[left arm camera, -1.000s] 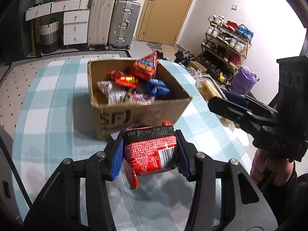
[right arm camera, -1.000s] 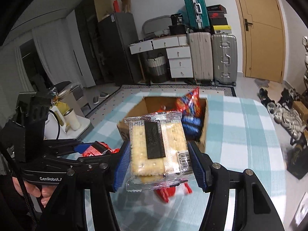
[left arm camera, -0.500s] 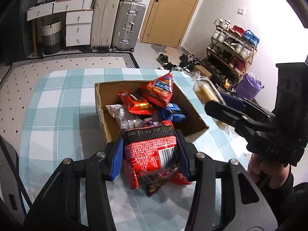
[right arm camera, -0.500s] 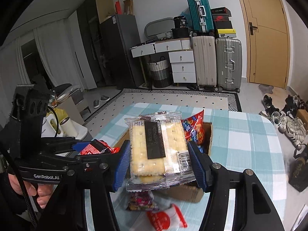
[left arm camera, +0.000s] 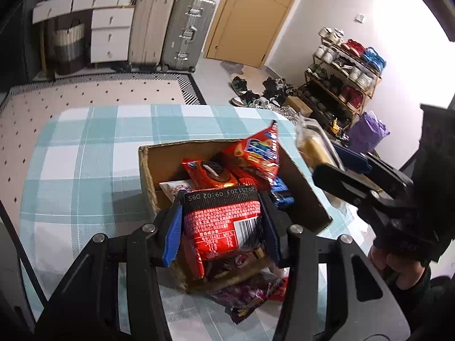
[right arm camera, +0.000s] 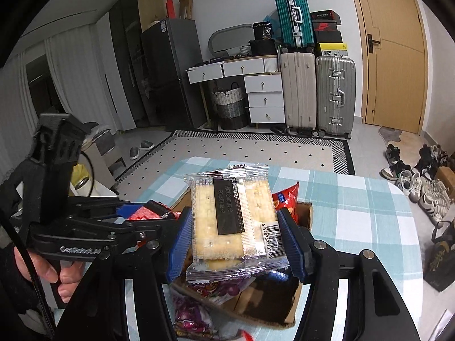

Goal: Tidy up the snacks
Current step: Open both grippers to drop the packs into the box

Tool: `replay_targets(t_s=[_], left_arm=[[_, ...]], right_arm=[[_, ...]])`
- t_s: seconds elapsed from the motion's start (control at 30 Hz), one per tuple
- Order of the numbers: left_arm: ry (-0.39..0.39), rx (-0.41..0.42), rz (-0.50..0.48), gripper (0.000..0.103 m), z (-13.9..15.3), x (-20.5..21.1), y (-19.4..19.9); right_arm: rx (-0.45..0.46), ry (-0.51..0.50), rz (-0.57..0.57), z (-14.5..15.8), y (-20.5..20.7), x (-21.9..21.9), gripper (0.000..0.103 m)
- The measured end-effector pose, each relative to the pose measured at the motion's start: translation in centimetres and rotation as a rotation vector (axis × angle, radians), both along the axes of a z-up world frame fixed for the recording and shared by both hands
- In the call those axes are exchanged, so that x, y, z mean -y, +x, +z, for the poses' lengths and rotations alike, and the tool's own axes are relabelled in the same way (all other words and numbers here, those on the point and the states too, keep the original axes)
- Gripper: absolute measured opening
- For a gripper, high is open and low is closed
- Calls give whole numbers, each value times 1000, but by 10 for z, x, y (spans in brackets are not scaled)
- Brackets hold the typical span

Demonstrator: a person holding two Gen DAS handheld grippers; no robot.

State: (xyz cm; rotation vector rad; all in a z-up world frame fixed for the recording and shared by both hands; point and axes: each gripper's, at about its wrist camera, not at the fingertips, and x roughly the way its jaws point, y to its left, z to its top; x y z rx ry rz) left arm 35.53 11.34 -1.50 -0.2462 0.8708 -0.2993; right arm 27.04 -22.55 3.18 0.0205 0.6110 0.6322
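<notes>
Snacks sit pinched in both your grippers: the left gripper (left arm camera: pixel 221 221) clamps a red packet (left arm camera: pixel 224 224), the right gripper (right arm camera: pixel 236 244) clamps a clear cracker pack (right arm camera: pixel 233 221), long axis running from 6 to 12 o'clock. The box (left arm camera: pixel 148 176) lies just ahead and below your left gripper, toward 12 o'clock, already holding several packets. From the right wrist view the box (right arm camera: pixel 304 216) peeks out beneath the crackers, at 6 to 1 o'clock. Your left looks nearer the opening, so I'd expect it to drop first. A purple packet (left arm camera: pixel 247 298) lies on the table at 6 o'clock, outside the box.

Suitcases (right arm camera: pixel 318 96) beside white drawers (right arm camera: pixel 264 99); wooden door (left arm camera: pixel 253 17); shoe rack (left arm camera: pixel 344 74).
</notes>
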Motion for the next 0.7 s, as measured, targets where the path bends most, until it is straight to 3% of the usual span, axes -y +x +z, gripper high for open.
replay_targets(t_s=[0.37, 0.43, 0.47, 0.5, 0.53, 0.7], left_arm=[[-19, -46, 10, 46, -26, -7, 31], [-20, -54, 15, 51, -27, -7, 35], [-13, -60, 16, 59, -28, -6, 37], [-4, -59, 16, 63, -29, -5, 37], [1, -56, 8, 63, -29, -4, 37], [35, -34, 8, 69, -23, 1, 28]], right_arm=[[-39, -29, 16, -27, 22, -13, 60], [-45, -38, 24, -31, 24, -16, 61], [-46, -44, 25, -32, 26, -16, 63], [-39, -53, 11, -32, 26, -16, 70], [-31, -54, 5, -32, 26, -15, 76], [-4, -23, -19, -27, 19, 1, 76]])
